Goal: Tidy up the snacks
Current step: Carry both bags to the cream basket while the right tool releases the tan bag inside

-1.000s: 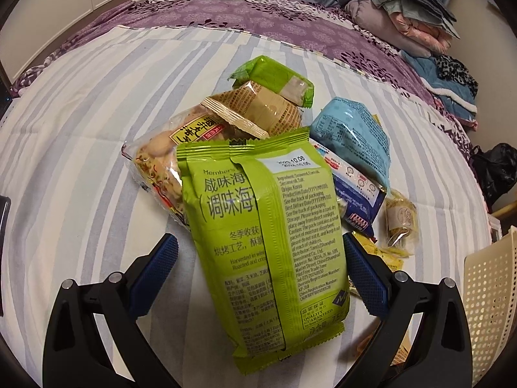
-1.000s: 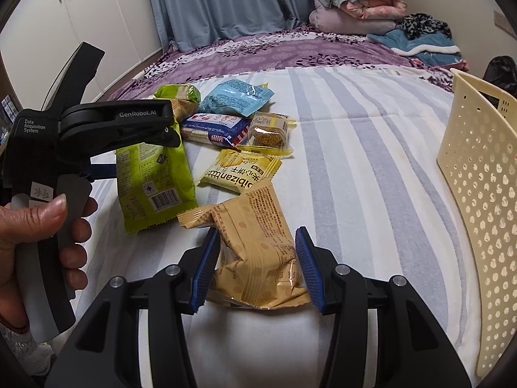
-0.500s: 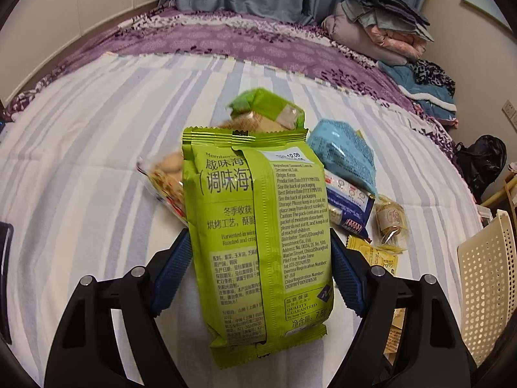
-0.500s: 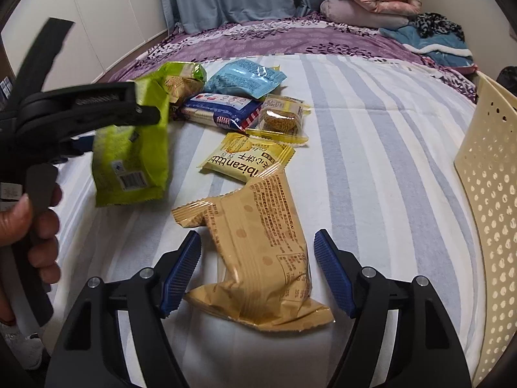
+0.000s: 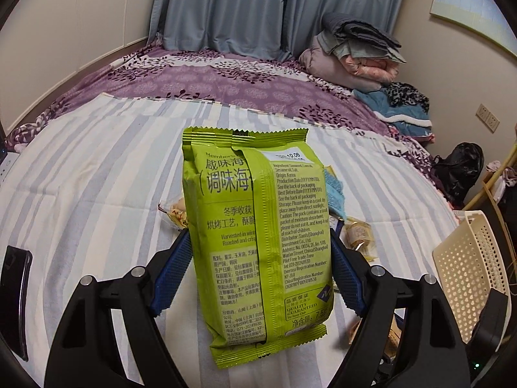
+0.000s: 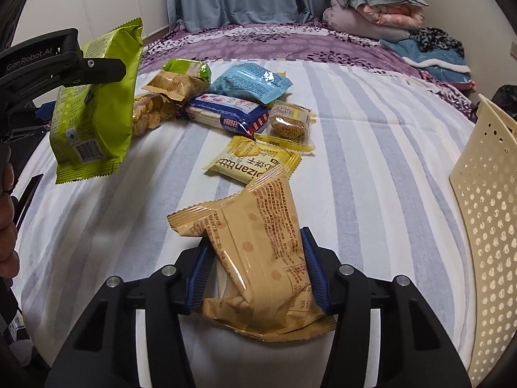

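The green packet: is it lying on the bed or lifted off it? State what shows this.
Lifted. The left gripper clamps the green packet between its pads, and the right wrist view shows it hanging clear above the striped bedsheet.

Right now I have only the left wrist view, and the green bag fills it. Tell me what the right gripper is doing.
Observer: The right gripper has just been closing, and its pads now pinch the tan packet between them.
Operator: Name what lies just beyond that packet.
Observer: A yellow biscuit packet, flat on the striped sheet, with the tan packet's far end overlapping it.
Operator: Confirm my bag is off the bed.
Observer: Yes, the green bag hangs with its lower edge clear of the sheet.
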`<state>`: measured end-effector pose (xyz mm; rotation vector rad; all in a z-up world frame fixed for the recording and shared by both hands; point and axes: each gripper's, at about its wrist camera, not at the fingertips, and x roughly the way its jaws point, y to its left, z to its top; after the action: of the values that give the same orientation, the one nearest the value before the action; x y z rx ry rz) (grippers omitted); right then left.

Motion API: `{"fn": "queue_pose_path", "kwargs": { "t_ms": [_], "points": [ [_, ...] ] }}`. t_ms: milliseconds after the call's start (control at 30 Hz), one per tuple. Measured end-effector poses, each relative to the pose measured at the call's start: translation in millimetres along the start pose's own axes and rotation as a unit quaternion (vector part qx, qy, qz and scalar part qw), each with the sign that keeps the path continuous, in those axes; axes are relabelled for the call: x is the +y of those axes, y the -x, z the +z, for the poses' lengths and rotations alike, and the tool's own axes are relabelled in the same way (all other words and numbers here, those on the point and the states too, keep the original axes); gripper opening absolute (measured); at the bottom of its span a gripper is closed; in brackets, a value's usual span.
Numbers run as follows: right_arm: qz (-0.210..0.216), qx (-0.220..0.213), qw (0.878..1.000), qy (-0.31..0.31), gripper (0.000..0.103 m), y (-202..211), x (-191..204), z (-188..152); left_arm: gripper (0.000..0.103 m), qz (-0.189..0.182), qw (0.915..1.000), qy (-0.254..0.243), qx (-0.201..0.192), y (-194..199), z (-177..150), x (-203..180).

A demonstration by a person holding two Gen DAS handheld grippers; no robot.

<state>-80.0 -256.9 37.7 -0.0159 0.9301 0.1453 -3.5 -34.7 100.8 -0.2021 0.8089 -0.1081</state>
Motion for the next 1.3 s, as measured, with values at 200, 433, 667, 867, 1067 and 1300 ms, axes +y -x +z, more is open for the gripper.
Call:
{"fn": "queue_pose_path", "kwargs": {
  "t_ms": [200,433,667,867,1067,1300],
  "points": [
    [0.004,-0.023,1.0,-0.007,0.048,19,1,4,0.082,-0.021,0.9997,0.001,-0.012,15,2,-2],
    [0.007,-0.046,0.999,-0.02,0.046,36,-4,10,0.082,-0.034,0.9992,-0.003,-0.021,29,2,-8],
    [0.004,-0.082,0.996,-0.038,0.046,62,-16,16,0.082,-0.047,0.9983,-0.013,-0.031,42,5,-18],
    [-0.011,-0.12,0.991,-0.06,0.046,90,-35,20,0.082,-0.056,0.9974,-0.025,-0.038,53,5,-31],
    [-0.042,-0.163,0.981,-0.096,0.046,121,-68,18,0.082,-0.066,0.996,-0.041,-0.044,62,5,-46],
    [-0.098,-0.206,0.963,-0.143,0.046,156,-117,8,0.082,-0.085,0.9928,-0.069,-0.049,71,5,-77]
  ]
}}
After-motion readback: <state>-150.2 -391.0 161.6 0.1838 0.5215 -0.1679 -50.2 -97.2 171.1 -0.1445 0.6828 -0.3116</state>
